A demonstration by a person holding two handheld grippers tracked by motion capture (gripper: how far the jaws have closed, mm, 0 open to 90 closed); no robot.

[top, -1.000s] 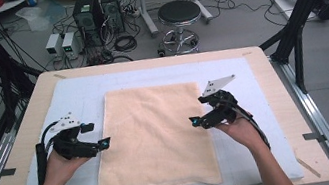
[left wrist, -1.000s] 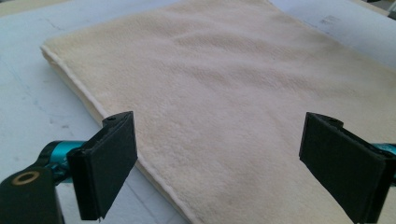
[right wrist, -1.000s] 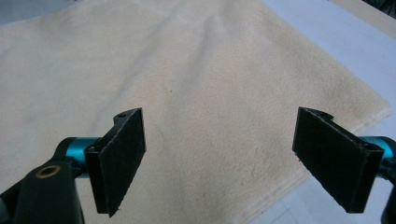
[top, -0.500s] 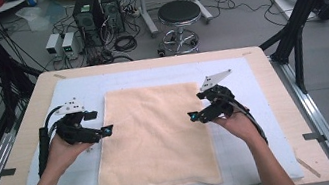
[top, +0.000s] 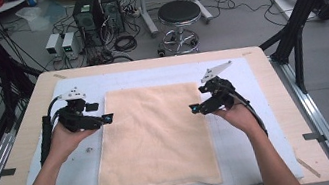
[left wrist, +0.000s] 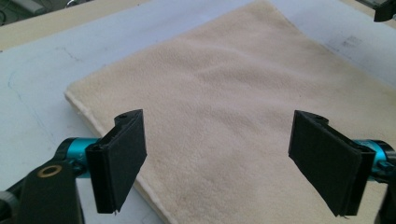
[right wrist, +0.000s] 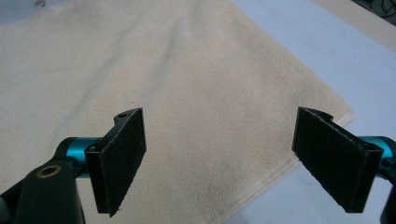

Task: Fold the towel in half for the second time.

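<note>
Looking down from the high view, a cream towel [top: 156, 137] lies flat and spread out in the middle of a pale blue mat [top: 254, 123] on a wooden surface [top: 286, 102]. A person's forearms come in from the bottom edge. The left gripper [top: 105, 118] hovers at the towel's left edge, near its far corner, pointing inward. The right gripper [top: 195, 109] hovers at the towel's right edge, opposite it, also pointing inward. Beyond the surface, on the floor, stand a round black stool [top: 179, 13] and computer cases [top: 97, 7] among loose cables.

From the left gripper view, the two black jaws stand well apart, though they have just been closing a little, with nothing between them. The towel [left wrist: 224, 107] lies below and ahead of them, its near edge passing under the left-hand jaw, with mat [left wrist: 42, 84] showing beside it.

From the right gripper view, the jaws are likewise wide apart and hold nothing. The towel [right wrist: 177, 93] stretches out beneath them, and its corner reaches the mat [right wrist: 317, 56] close to the right-hand jaw.
</note>
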